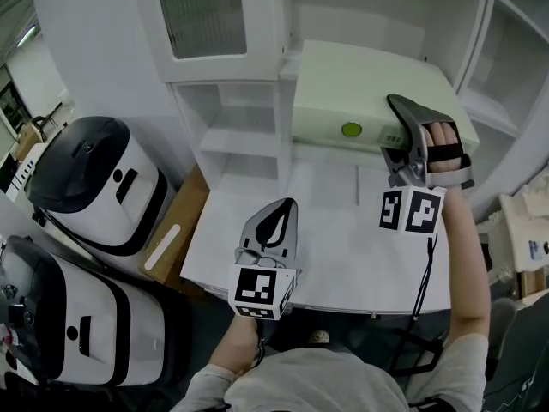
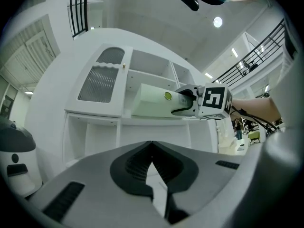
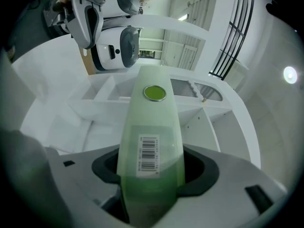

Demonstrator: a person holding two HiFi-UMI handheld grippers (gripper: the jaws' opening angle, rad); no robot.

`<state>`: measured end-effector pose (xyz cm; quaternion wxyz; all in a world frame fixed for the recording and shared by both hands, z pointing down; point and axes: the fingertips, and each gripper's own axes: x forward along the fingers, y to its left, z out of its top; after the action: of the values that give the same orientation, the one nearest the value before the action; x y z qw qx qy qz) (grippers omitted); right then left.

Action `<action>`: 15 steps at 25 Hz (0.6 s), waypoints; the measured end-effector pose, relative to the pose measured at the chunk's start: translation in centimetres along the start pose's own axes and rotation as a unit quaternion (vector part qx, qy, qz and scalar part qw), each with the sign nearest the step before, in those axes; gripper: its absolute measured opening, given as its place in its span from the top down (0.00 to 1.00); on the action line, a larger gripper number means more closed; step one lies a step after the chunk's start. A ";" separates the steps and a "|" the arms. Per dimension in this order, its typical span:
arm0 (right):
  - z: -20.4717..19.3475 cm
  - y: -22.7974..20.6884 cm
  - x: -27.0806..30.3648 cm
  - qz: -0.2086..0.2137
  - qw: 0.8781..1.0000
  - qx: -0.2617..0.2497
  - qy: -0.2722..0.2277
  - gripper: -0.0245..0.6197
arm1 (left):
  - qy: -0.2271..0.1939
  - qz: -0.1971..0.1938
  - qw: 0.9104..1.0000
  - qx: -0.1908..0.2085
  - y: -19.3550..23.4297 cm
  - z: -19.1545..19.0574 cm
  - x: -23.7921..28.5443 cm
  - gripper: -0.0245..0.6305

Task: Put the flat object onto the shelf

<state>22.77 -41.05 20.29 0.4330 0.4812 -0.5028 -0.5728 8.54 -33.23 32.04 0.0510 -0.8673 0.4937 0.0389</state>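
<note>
The right hand-held gripper point(image 3: 151, 186) has its jaws spread wide and clamped on the near end of the flat box point(image 3: 152, 127), which fills the whole gap between them. It's a pale green box with a barcode label point(image 3: 148, 155) close to the jaws and a round green sticker point(image 3: 155, 93) further along. From the head view, the far end of the box reaches into the white shelf unit point(image 1: 249, 140), lying roughly level above the lower compartments. Can't really tell if it's resting on the shelf board or just held there.

The left hand-held gripper point(image 1: 279, 217) has its jaws closed together with nothing between them. It hangs over the white worktop point(image 1: 343, 260), well apart from the box and lower down.

Further out, the shelf unit has a ribbed-glass door point(image 1: 206, 15) at upper left. On the floor to the left there are two white-and-black machines point(image 1: 94, 178), with a cardboard box point(image 1: 176, 230) wedged between them and the worktop.
</note>
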 end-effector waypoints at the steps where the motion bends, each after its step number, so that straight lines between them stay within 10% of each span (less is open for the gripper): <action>1: -0.1 0.0 0.2 0.000 1.000 0.000 -0.002 0.50 | 0.001 0.002 1.000 0.000 0.0 -0.1 0.1 0.94; 15: -1.7 0.3 4.2 0.005 1.000 0.000 -0.008 0.50 | 0.012 0.024 1.000 0.005 0.0 -0.8 1.7 0.94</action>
<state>23.78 -45.47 20.07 0.4315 0.4742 -0.5087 -0.5746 9.46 -34.75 32.62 0.0484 -0.8553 0.5152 0.0271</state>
